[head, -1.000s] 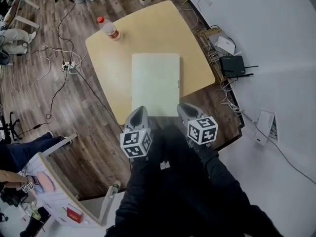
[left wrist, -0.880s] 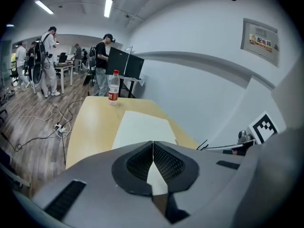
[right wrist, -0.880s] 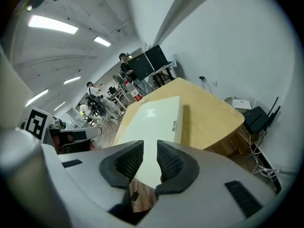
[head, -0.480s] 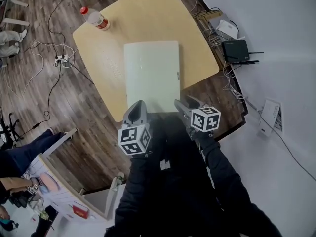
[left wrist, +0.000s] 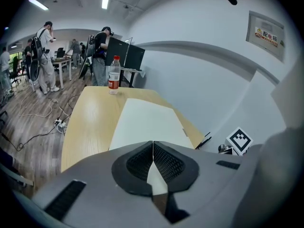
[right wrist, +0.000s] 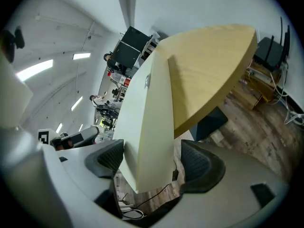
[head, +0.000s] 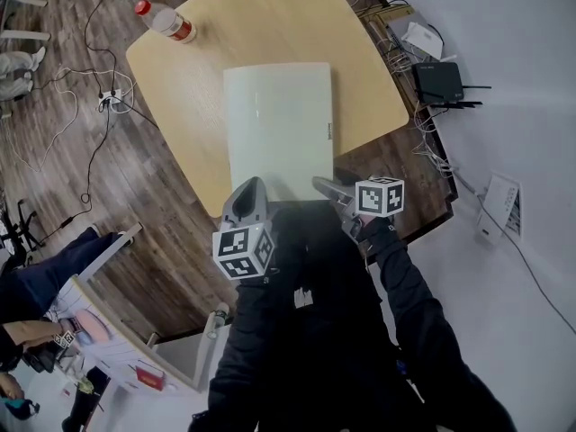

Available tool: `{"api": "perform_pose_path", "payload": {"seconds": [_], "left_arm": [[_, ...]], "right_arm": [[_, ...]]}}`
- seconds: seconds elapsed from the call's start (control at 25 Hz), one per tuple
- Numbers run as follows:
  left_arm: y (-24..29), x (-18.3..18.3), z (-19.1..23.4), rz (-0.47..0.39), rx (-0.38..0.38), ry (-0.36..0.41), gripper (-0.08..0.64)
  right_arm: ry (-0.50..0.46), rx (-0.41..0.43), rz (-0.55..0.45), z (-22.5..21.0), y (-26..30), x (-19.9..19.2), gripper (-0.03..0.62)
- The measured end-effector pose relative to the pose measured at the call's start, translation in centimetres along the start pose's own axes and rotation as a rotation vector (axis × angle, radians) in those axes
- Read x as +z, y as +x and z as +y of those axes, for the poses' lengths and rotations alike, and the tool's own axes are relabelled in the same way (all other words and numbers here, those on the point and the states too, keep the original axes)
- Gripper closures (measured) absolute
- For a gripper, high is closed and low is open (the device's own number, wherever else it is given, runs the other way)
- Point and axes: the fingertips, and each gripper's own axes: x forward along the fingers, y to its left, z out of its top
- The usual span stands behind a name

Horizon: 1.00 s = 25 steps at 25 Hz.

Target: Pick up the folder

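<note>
- The table (head: 270, 16) fills more of the head view than a second ago and has slid toward the top of the frame
- The folder (head: 277, 124) has not moved on it: it lies flat, pale, long side running away from me, with its near end just past the table's near edge
- My two sleeves reach forward side by side; both hands have come down since the earlier frames, the right one further, so that both grippers now sit at the folder's near end
- My right gripper (right wrist: 152, 158) has rolled over, and its marker cube shows a different face in the head view; it points forward and somewhat down
- Its jaws have just been opening and now stand spread, with the folder's near corner between them; one pad is right beside the folder's face, the other is clearly apart from it, so nothing is pinched
- My left gripper (left wrist: 153, 158) points more steeply down at the near left corner of the folder, its pads pressed together with nothing between them
- The bottle (head: 165, 22), red-capped, stands at the far left corner of the table, well apart from the folder
</note>
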Motion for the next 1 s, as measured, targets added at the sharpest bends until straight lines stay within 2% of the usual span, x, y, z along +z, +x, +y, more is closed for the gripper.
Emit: {"api": "perform_pose_path", "payload": {"seconds": [0.32, 0.6, 0.72, 0.8, 1.0], "left_arm": [[0.2, -1.2, 0.7, 0.024, 0.008, -0.008, 0.526], [0.1, -2.0, 1.4, 0.023, 0.017, -0.014, 0.526], [0.1, -2.2, 1.6, 0.022, 0.021, -0.017, 0.526], [-0.1, -2.2, 1.6, 0.019, 0.024, -0.018, 0.526], [-1.0, -2.1, 1.6, 0.006, 0.026, -0.022, 0.526]], "right_arm": [[0.092, 0.142, 0.031, -0.4, 1.1, -0.5, 0.198], [0.127, 0.319, 0.068, 1.1, 2.5, -1.5, 0.19], [0.123, 0.358, 0.111, 1.5, 3.2, -2.1, 0.192], [0.125, 0.39, 0.125, 2.3, 3.2, -2.2, 0.239], [0.177, 0.424, 0.066, 3.6, 1.8, -2.1, 0.269]]}}
